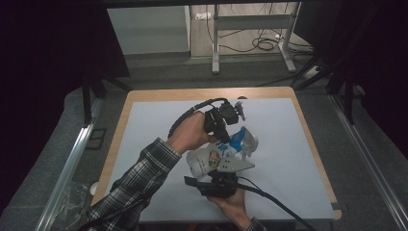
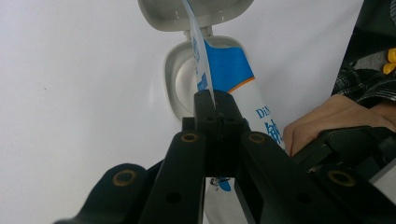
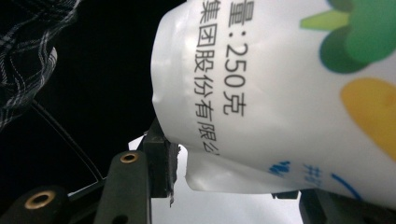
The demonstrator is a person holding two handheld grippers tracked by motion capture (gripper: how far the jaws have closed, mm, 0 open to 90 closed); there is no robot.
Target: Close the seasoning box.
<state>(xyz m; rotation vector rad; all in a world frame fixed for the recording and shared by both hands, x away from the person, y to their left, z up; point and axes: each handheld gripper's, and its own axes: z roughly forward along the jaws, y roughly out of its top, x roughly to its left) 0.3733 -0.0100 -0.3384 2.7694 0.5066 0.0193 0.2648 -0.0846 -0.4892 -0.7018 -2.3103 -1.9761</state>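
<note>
A white pouch [image 1: 217, 159] with blue and green print hangs tilted above the white mat [image 1: 159, 120]. My left gripper [image 1: 225, 140] comes down from above and is shut on the pouch's thin top edge [image 2: 201, 60]; in the left gripper view my left gripper [image 2: 215, 100] has its jaws pressed together on it. Below, my right gripper [image 1: 217, 182] holds the pouch's lower part [image 3: 280, 84], with the pouch between its jaws [image 3: 233, 186] and one pad [image 3: 161, 156] against its side. An open white flip-lid container [image 2: 180, 77] lies under the pouch's top end [image 1: 249, 138].
The mat covers a wooden table [image 1: 211, 92]. A plaid sleeve [image 1: 139, 183] reaches in from the lower left. Cables [image 1: 269, 197] trail off the front right. Behind the table stand a metal frame [image 1: 215, 48] and floor cables [image 1: 264, 43].
</note>
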